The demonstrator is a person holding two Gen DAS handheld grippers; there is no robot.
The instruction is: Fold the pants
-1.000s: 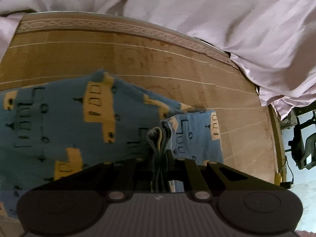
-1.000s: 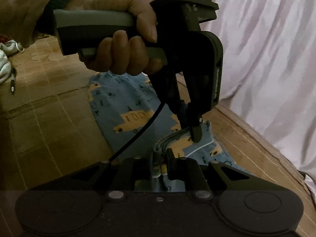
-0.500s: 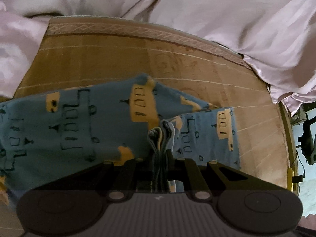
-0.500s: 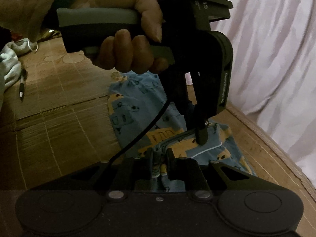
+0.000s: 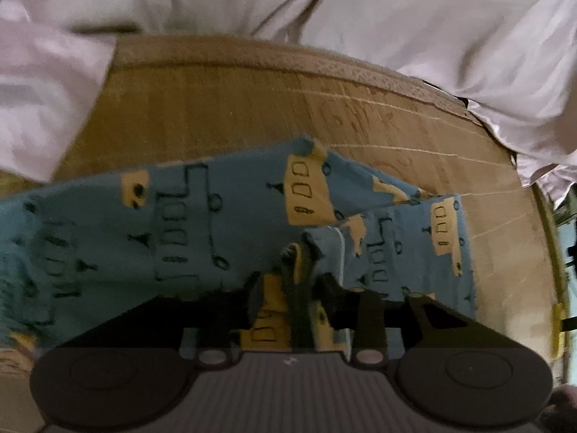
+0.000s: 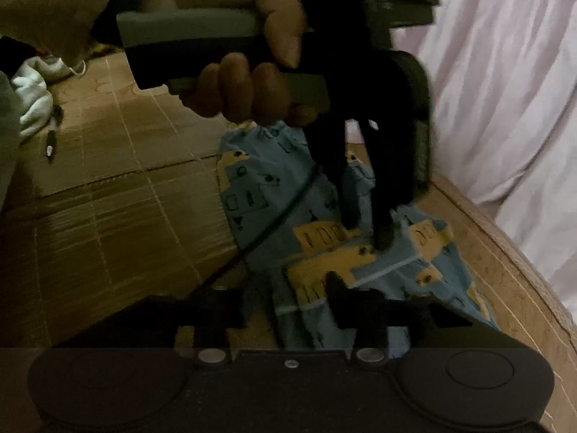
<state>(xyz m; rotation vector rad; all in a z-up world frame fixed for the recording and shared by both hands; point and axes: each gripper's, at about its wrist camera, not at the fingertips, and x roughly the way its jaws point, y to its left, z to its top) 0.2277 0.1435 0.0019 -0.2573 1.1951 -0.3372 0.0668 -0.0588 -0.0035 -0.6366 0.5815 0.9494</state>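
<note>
Woven mat: blue pants folded over; left gripper and right gripper now parted, apparently releasing the cloth.

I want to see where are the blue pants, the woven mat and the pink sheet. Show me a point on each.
blue pants (image 5: 202, 231): left wrist view, on the flat leg panel.
woven mat (image 5: 230, 108): left wrist view, on bare mat beyond the pants.
pink sheet (image 6: 505, 83): right wrist view, on its hanging folds.
</note>
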